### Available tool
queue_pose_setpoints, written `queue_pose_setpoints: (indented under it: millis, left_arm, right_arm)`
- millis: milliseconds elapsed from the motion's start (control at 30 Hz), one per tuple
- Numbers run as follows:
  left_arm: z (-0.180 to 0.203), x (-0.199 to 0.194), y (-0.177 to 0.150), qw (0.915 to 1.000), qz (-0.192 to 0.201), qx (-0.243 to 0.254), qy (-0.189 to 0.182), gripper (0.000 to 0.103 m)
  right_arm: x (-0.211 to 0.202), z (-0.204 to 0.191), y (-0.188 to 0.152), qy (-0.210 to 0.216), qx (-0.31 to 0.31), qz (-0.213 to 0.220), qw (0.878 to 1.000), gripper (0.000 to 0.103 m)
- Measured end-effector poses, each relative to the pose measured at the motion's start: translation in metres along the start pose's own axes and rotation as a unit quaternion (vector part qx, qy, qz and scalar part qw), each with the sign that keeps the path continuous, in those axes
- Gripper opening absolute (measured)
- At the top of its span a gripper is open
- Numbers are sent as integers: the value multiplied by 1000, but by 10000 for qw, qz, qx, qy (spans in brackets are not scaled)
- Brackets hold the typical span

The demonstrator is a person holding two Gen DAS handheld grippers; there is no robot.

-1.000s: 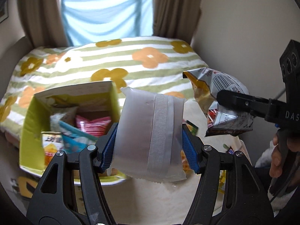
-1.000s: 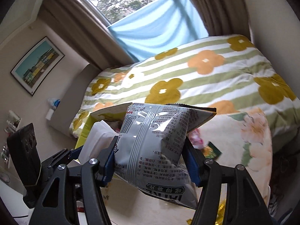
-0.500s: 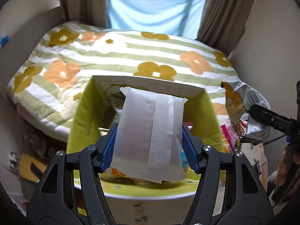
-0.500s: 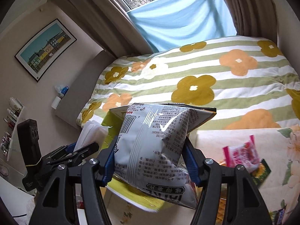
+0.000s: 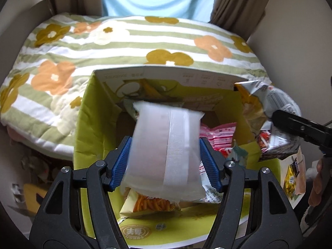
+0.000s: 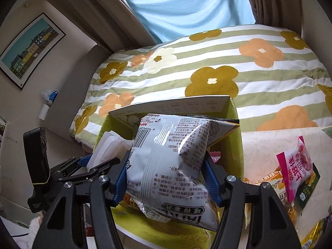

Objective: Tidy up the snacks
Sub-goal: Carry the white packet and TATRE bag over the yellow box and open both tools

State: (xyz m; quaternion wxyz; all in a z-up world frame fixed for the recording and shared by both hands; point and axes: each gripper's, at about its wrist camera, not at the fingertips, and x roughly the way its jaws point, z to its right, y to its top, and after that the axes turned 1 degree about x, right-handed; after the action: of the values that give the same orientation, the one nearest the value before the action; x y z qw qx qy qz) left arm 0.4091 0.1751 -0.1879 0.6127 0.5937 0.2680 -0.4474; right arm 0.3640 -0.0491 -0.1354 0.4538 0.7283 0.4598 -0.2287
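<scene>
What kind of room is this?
Most likely a bedroom: a bed with a flowered quilt, brown curtains at a window, and a framed picture on the wall.

White packet [image 5: 166, 149], silver bag [image 6: 172, 161] held above green box [image 5: 93, 124].

Left tool [image 5: 166, 161]: matt black plastic arms, ribbed blue pads, bare metal pivot screws. It grips a white packet [image 5: 166, 151], frosted matt film, with a ribbed seam strip down the middle. Right tool [image 6: 166, 178]: same build, on a silver snack bag [image 6: 168, 161], glossy crinkled foil film with printed text. Green box [image 5: 95, 112]: matt card, creased walls, plain white flap. Pink packet [image 6: 294, 166]: shiny plastic wrap. Bed quilt [image 6: 228, 66]: soft matt cloth, slightly puckered.
</scene>
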Motion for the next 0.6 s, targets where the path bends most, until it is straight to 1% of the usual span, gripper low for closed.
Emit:
queue_pose_setpoints:
  millis: [33, 67, 100, 133, 200, 233, 333, 467, 600]
  left_arm:
    - [3, -2, -1, 10000, 38, 57, -3, 95]
    - [5, -4, -2, 9999, 89, 119, 79, 103]
    - [6, -6, -4, 9994, 182, 171, 252, 103]
    - [5, -6, -7, 9989, 153, 218, 387, 103]
    - [1, -2, -12, 9983, -19, 186, 543, 103]
    - [-2, -1, -16, 9984, -93, 106, 554, 103]
    - [-13, -4, -28, 9992, -151, -196, 316, 103]
    - [-14, -4, -38, 9985, -195, -293, 423, 103]
    - [-10, -9, -42, 9985, -155, -340, 390, 103]
  right_arm:
    - [0, 1, 1, -49, 15, -3, 10000, 59]
    - [0, 0, 1, -82, 17, -5, 10000, 59]
    - [0, 0, 2, -98, 13, -16, 9999, 59]
    - [0, 0, 2, -113, 7, -31, 9999, 59]
    - [1, -2, 2, -125, -39, -75, 9999, 59]
    - [3, -3, 1, -126, -60, -102, 9999, 59]
    - [11, -6, -2, -139, -134, -220, 9996, 59]
    - [22, -9, -7, -138, -233, -416, 9988, 59]
    - [28, -16, -6, -110, -381, -503, 9979, 59]
